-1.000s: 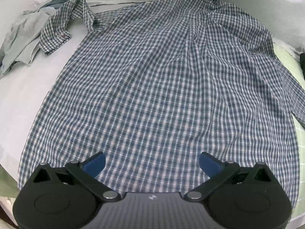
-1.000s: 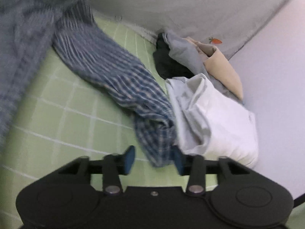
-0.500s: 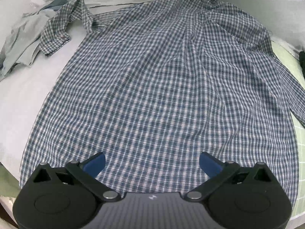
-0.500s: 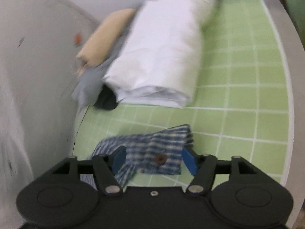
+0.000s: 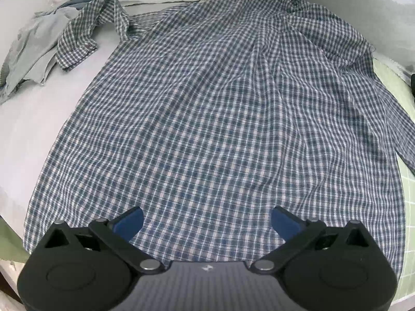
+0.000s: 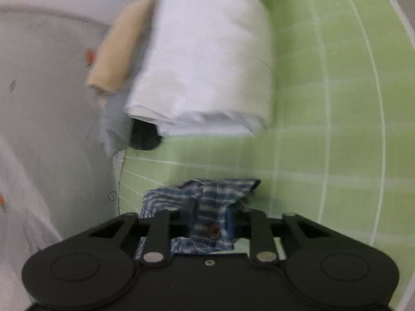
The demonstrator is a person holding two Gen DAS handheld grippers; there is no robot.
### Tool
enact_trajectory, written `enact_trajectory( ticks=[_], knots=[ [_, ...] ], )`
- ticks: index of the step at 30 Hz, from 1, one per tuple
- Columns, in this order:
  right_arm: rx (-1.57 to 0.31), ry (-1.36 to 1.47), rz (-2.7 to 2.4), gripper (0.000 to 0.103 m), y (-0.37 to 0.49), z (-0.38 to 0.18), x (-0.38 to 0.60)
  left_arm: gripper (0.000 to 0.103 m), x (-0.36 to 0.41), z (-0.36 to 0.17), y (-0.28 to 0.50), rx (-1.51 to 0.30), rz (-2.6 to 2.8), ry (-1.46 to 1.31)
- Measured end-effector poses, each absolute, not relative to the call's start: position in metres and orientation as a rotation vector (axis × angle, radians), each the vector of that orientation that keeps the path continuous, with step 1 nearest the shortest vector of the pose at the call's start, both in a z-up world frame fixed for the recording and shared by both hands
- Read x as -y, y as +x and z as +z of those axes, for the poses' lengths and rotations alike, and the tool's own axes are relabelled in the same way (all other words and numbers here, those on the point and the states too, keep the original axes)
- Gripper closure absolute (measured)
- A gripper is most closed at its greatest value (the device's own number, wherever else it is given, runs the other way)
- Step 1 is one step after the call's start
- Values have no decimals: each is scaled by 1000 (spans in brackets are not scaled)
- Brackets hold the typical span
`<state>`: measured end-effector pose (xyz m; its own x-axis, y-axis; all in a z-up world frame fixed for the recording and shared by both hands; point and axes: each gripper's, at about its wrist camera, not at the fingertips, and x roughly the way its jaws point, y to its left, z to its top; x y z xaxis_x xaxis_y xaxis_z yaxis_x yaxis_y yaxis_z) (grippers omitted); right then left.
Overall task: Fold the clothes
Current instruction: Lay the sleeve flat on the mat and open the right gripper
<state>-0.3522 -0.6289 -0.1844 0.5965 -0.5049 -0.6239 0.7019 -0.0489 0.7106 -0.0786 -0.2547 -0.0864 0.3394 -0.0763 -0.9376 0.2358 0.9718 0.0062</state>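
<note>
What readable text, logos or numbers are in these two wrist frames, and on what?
No readable words or numbers.
Small white logo mark on the left tongs body, near the camera: a symbol, not letters.
Small circled mark on the white sheet edge beside the green grid mat: too small and blurred to read.
Plaid shirt: no visible label.

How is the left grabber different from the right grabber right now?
The left gripper has its fingers spread wide apart, while the right gripper has its fingers closed in on the cuff of the checked shirt.

The left one holds nothing and hangs over the spread-out shirt; the right one pinches the cuff over the green mat, near a folded white cloth.

Both are black with blue fingers.
</note>
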Motion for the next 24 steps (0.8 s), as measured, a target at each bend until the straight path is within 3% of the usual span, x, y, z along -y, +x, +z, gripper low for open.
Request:
enact_trajectory(
  ticks=[4, 6, 10, 17, 23, 24],
  knots=[
    [-316, 690, -1020, 84, -331, -135, 607, 0, 257, -89, -79, -1213, -204, 152],
    [-402, 530, -1009, 83, -322, -136, 601, 0, 257, -90, -79, -1215, -207, 156],
    [-566, 534, -1035, 83, -320, -163, 601, 0, 253, -89, -78, -1207, -198, 155],
    [-651, 557, -1121, 82, -332, -180, 595, 0, 227, -86, -73, -1197, -133, 144],
    [-749, 464, -1174, 46, -324, -174, 581, 0, 184, -79, -65, -1163, -35, 149],
    [-742, 458, -1169, 36, -322, -173, 574, 0, 176, -79, -62, -1161, -18, 149]
  ],
)
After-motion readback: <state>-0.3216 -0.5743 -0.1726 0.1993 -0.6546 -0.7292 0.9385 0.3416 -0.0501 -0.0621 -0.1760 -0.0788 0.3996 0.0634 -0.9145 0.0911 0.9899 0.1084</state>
